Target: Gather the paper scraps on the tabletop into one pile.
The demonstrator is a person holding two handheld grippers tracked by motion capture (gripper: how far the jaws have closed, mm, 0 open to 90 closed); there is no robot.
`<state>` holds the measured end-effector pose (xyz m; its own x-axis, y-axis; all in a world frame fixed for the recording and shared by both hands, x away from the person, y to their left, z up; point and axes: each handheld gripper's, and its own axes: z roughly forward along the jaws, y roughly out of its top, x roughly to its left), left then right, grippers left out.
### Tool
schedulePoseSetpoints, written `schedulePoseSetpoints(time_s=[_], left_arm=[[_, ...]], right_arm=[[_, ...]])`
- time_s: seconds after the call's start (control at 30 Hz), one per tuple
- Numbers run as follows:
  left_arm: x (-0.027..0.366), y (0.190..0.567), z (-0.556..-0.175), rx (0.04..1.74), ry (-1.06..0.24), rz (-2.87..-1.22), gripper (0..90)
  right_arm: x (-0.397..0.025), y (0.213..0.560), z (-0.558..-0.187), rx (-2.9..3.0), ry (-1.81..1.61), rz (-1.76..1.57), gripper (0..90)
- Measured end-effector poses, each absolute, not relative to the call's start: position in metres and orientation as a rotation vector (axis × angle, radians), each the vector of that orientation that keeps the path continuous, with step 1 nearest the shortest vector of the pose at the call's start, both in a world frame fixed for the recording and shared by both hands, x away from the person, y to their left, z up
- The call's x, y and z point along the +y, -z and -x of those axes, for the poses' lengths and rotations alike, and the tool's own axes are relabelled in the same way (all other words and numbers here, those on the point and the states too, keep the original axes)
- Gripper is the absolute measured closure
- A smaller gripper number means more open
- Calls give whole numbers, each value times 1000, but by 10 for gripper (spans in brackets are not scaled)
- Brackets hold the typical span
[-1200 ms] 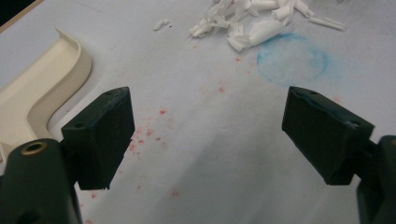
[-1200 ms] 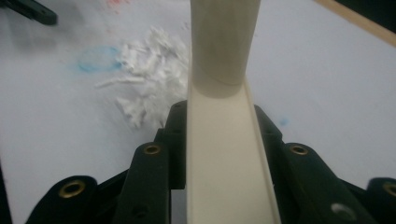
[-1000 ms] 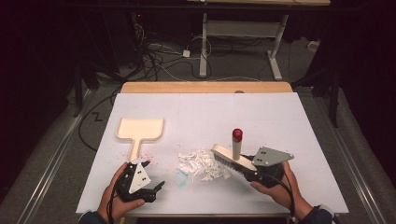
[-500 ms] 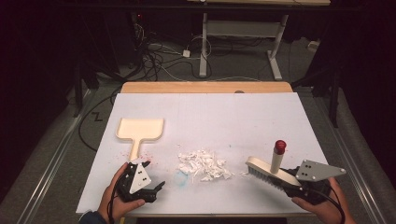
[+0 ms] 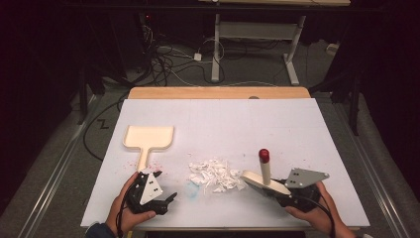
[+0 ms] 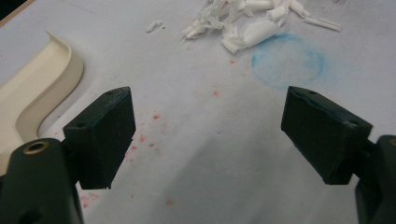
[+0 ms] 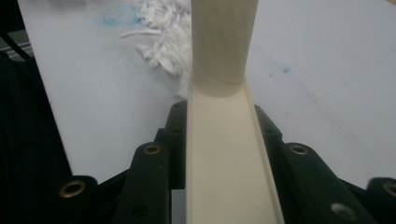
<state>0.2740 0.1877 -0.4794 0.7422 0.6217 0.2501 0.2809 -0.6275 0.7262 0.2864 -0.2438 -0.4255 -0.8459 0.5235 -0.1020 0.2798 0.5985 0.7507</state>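
Sweeping looks to be in hand: the right tongs [image 5: 292, 191] clamp the brush [image 5: 263, 179] beside the paper scraps [image 5: 215, 176], while the left tongs [image 5: 151, 191], jaws apart, must next grasp the dustpan [image 5: 148, 139] just ahead.

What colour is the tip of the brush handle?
Red, on the brush handle's top end; the high view shows it best.

Dim room beyond white-covered table [image 5: 317, 129]: grey floor [image 5: 59, 163], tangled black cables [image 5: 168, 59], white-legged desk frame [image 5: 257, 34].
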Motion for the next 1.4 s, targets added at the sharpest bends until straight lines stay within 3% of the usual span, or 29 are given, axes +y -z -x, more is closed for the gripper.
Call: schedulePoseSetpoints(time_s=[0.37, 0.87, 1.17, 1.4], left_arm=[[190, 479, -273, 674, -643, -2249, 170], [191, 477, -271, 683, -665, -2241, 170], [201, 471, -270, 721, -692, -2176, 170], [199, 473, -272, 709, -678, -2190, 169]], right_arm=[[-183, 419, -311, 2470, -1178, -529, 676], [-234, 390, -284, 2415, -1337, -493, 676], [-200, 425, -271, 2711, -1333, -205, 676], [-184, 436, -297, 2666, -1326, -161, 677]])
